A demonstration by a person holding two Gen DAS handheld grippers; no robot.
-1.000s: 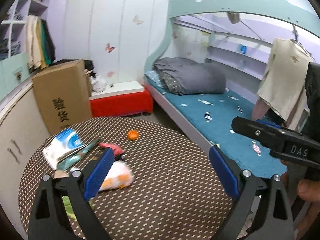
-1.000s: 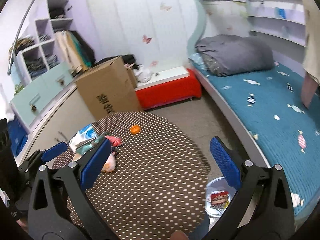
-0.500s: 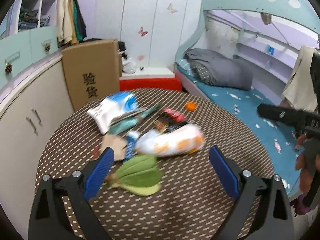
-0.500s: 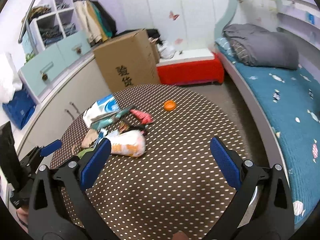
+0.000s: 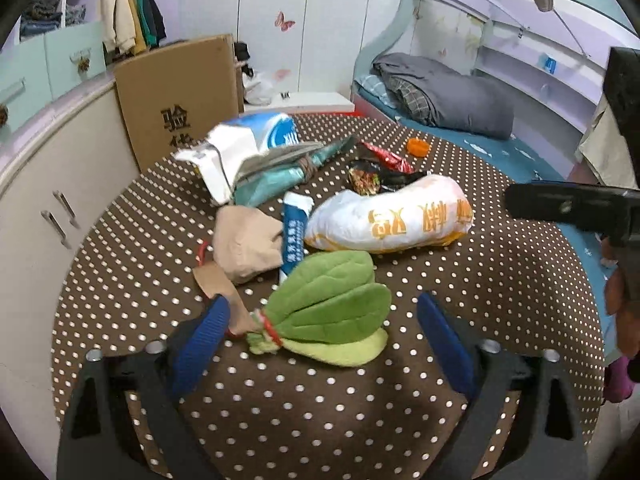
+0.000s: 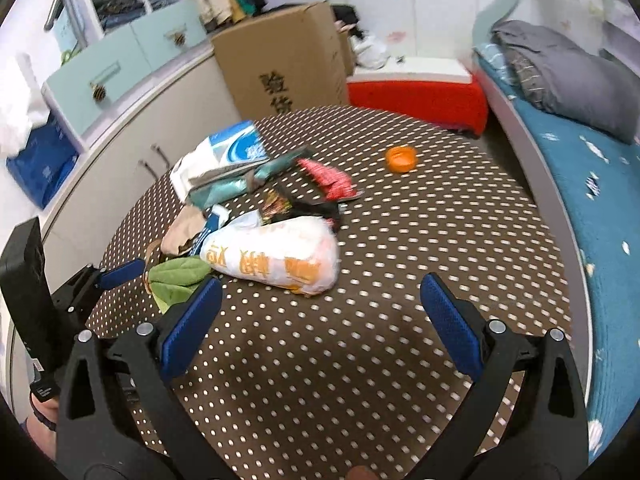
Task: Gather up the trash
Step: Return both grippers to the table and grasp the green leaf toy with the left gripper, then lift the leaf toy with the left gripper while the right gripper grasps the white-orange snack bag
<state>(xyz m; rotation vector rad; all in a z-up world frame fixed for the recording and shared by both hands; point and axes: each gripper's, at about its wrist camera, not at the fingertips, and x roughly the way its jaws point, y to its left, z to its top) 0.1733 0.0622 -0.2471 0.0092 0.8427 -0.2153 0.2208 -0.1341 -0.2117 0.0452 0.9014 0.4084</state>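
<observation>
A pile of trash lies on the round brown dotted table [image 5: 500,288]: a white and orange bag [image 5: 392,216] [image 6: 276,258], a green felt leaf bundle [image 5: 328,308] [image 6: 178,276], a beige crumpled paper [image 5: 244,240], a blue-white tissue pack [image 5: 256,140] [image 6: 232,152], a red wrapper [image 5: 386,156] [image 6: 330,180] and an orange cap [image 5: 418,147] [image 6: 401,159]. My left gripper [image 5: 322,342] is open, just above the leaf bundle. My right gripper [image 6: 320,316] is open and empty, just short of the white bag.
A cardboard box [image 5: 180,92] [image 6: 280,52] stands behind the table beside pale cabinets [image 5: 36,160]. A red bench [image 6: 416,92] and a bed with a teal sheet [image 6: 592,184] and grey duvet [image 5: 448,92] lie at the right.
Both grippers have moved down and closer to the trash pile. The left one now hangs right over the green leaf bundle. Both stay open.
</observation>
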